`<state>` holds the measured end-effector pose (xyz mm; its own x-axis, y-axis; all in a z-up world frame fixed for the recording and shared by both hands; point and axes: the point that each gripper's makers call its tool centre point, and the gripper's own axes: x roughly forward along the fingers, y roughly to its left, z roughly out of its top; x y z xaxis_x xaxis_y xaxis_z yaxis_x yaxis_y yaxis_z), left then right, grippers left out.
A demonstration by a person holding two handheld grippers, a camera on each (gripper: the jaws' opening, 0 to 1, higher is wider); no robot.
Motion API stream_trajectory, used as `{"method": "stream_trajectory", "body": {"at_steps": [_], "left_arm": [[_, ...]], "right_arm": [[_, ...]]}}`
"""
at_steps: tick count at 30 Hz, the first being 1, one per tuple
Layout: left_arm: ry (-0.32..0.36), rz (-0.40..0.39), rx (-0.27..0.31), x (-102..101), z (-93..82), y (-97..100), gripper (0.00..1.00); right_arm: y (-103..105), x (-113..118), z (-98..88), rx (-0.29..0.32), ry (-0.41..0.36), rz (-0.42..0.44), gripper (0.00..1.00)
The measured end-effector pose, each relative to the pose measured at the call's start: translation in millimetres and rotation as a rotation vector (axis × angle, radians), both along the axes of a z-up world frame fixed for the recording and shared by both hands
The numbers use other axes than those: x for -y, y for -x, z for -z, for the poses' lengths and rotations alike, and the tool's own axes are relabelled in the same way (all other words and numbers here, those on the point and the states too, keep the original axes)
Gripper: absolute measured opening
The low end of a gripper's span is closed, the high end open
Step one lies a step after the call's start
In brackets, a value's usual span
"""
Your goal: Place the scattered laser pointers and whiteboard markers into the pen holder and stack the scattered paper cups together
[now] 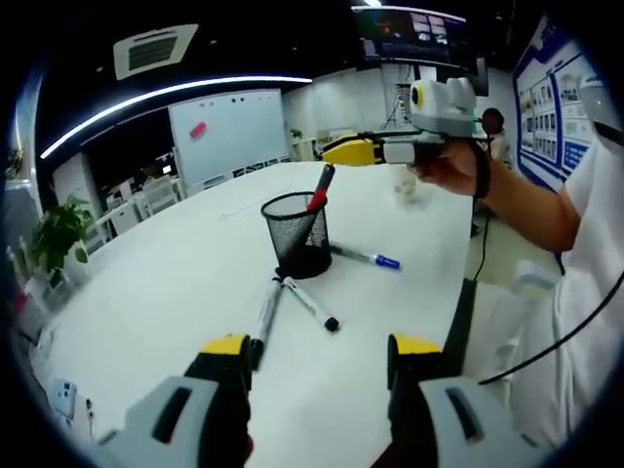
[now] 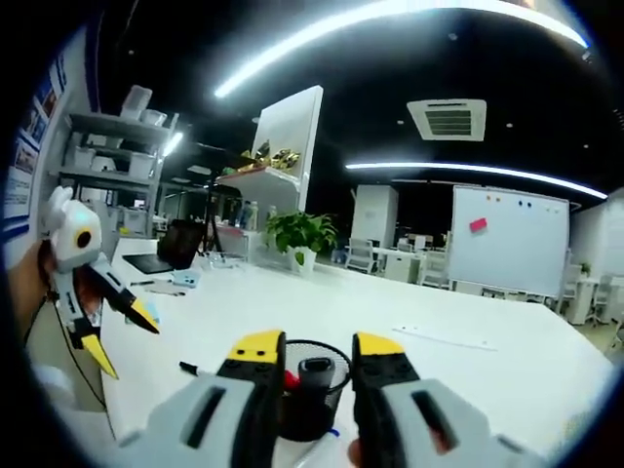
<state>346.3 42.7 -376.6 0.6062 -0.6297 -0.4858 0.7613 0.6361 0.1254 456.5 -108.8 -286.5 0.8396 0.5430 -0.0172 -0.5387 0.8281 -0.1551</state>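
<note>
A black mesh pen holder (image 1: 297, 234) stands mid-table with a red-capped marker (image 1: 320, 187) leaning in it. Two markers (image 1: 310, 302) (image 1: 266, 312) lie in a V in front of it. A blue-capped one (image 1: 366, 257) lies to its right. My left gripper (image 1: 322, 351) hovers open above the near table, nothing between its fingers. My right gripper (image 1: 343, 151) is held by a hand just above the holder. In the right gripper view, its jaws (image 2: 318, 346) stand apart over the pen holder (image 2: 312, 395), touching nothing. The left gripper (image 2: 122, 336) is open at the left, and a black marker (image 2: 190, 369) lies nearby.
The white table (image 1: 195, 263) ends at a dark edge on the right (image 1: 458, 312), beside the person's white sleeve (image 1: 585, 253). A pale cup-like thing (image 1: 406, 187) sits behind the hand. Whiteboard (image 1: 229, 132), plant (image 1: 58, 234) and a laptop (image 2: 175, 249) stand farther off.
</note>
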Motion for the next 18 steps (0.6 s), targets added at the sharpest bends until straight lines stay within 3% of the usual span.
{"method": "stream_trajectory", "body": {"at_steps": [18], "left_arm": [[-0.011, 0.008, -0.002, 2, 2.9, 2.1, 0.57]], "right_arm": [[10, 14, 11.7, -0.029, -0.002, 0.027, 0.29]]}}
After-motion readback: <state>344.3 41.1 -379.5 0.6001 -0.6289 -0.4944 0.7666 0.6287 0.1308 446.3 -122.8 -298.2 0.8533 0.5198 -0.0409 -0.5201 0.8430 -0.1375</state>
